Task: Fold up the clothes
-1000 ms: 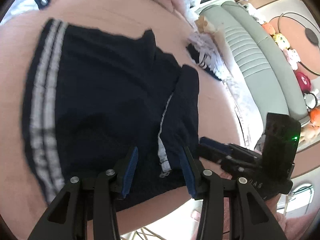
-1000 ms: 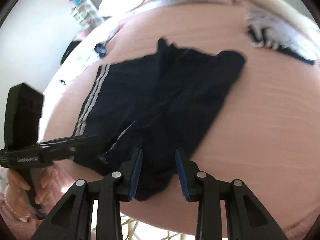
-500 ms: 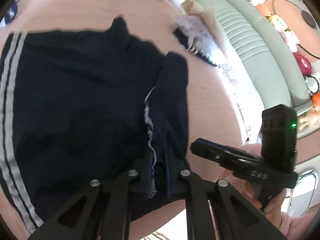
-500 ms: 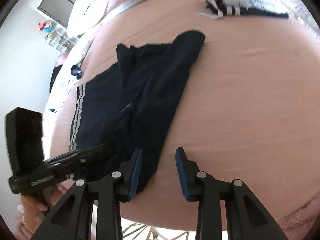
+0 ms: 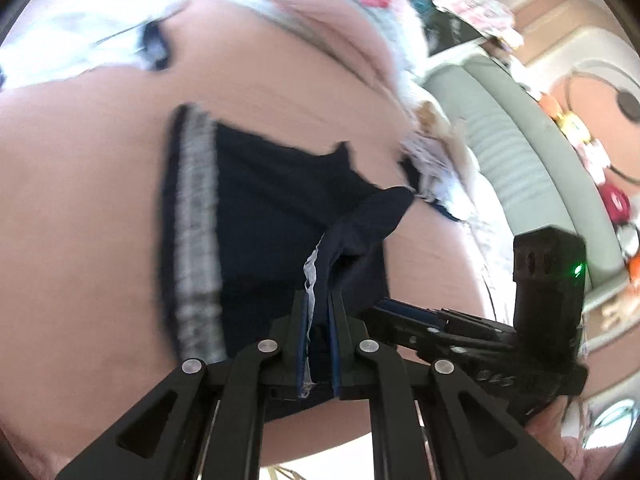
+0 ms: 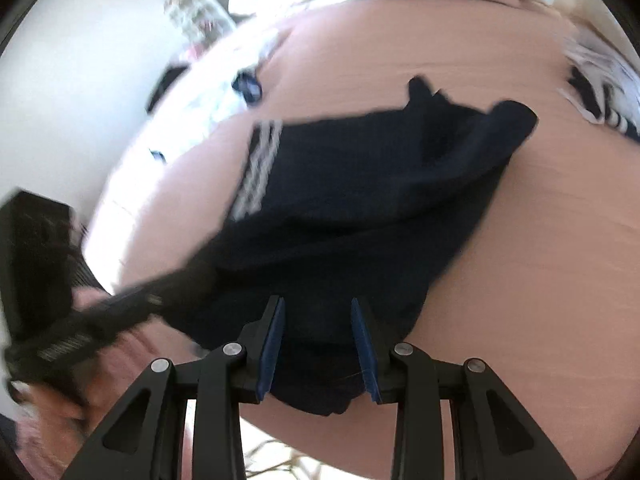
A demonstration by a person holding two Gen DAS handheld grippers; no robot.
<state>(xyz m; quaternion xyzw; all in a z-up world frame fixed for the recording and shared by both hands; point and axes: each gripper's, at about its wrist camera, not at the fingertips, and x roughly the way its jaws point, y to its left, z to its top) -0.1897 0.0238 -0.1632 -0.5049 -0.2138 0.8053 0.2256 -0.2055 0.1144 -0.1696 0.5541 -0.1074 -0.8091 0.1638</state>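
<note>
A: Both views smeared by motion. The heap of white and dark laundry [image 5: 430,168] at right of the left wrist frame is too blurred to sort; the small dark item [image 6: 247,86] at upper left of the right wrist frame I cannot name either. Lower edge of the pink bed sheet [image 5: 88,208] is cut off behind the black gripper frames.

B: The garment?

A: Dark navy shorts with white side stripes [image 5: 272,216], lying at mid-frame on the sheet. Stripes [image 6: 256,168] run along their left edge. Right-hand part is doubled over and lifted, with a white inner seam showing at the raised fold.

B: Left tool?

A: Left gripper [image 5: 319,340], bottom centre of its own view, clenched on the near hem of the shorts; cloth bunched between the blue pads [image 5: 303,344]. In the right wrist view it enters from lower left, heavily blurred, a hand [image 6: 52,404] behind it barely readable.

B: Right one?

A: Right gripper [image 6: 318,344] is spread wide, jaws straddling the near dark edge, pads clear of the cloth. In the left view it lies at lower right, green light on its block.
</note>
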